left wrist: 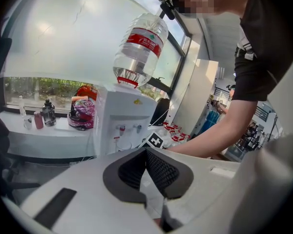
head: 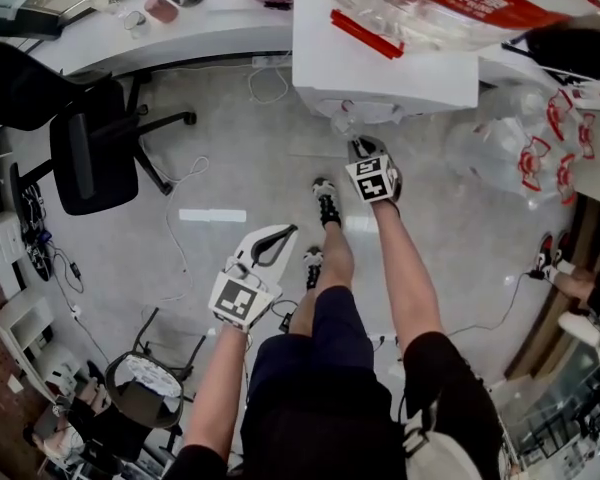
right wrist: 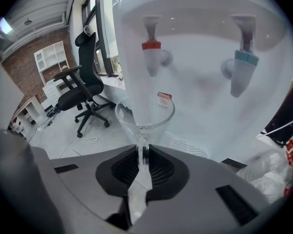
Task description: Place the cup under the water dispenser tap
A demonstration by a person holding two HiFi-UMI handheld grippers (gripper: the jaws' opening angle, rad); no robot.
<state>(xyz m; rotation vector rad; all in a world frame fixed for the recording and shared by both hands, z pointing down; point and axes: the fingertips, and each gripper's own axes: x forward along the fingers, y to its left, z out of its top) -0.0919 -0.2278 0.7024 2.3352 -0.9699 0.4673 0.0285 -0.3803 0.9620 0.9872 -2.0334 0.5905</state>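
Observation:
A clear glass cup [right wrist: 144, 113] with a handle hangs in front of the white water dispenser [right wrist: 205, 101], just below and a little left of the red tap [right wrist: 151, 52]. The blue tap [right wrist: 244, 69] is further right. My right gripper [right wrist: 142, 155] is shut on the cup's handle, holding the cup upright above the grilled drip tray [right wrist: 183, 143]. In the head view the right gripper [head: 361, 148] reaches up to the dispenser [head: 380, 63]. My left gripper [head: 280, 236] hangs lower left of it, away from the dispenser [left wrist: 119, 116], its jaws [left wrist: 146, 152] shut with nothing between them.
A large water bottle [left wrist: 139, 48] sits inverted on the dispenser. A black office chair [head: 90, 148] stands at the left, with a cable on the floor beside it. Empty bottles [head: 525, 158] lie at the right. A counter [head: 195, 23] holding small items runs behind.

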